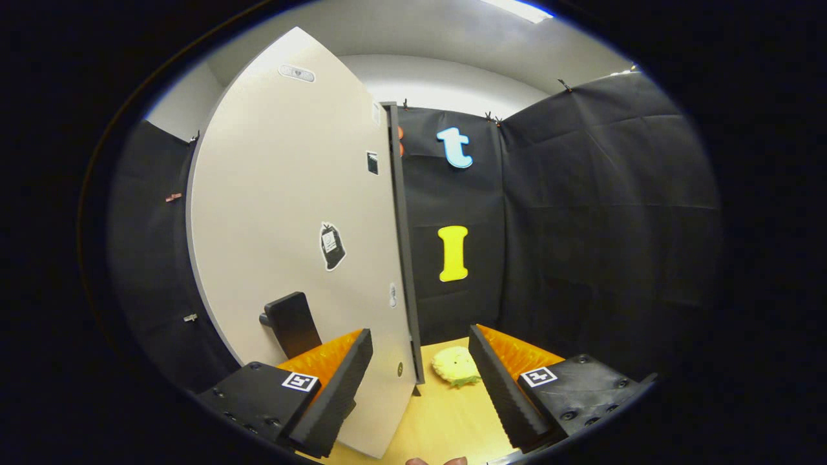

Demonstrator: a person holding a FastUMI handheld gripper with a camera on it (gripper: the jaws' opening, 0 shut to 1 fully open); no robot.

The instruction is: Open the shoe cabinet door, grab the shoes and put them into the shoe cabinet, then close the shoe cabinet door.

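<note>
The white shoe cabinet door [291, 213] stands tall just ahead on the left, with a few small stickers on it. Its dark free edge [404, 258] runs down between my fingers. A black handle [292, 323] sticks out of the door's face low down, just beyond my left finger [342, 381]. My gripper [420, 332] is open; the fingers straddle the door's edge without pressing on it. A fluffy pale yellow shoe [457, 366] lies on the wooden surface [446, 420] beyond the fingers, right of the door's edge and close to my right finger [501, 381].
Black cloth walls [601, 232] close in the booth behind and to the right. The wooden surface runs from under the gripper to the back wall. A person's fingertips [436, 461] peek in below the gripper.
</note>
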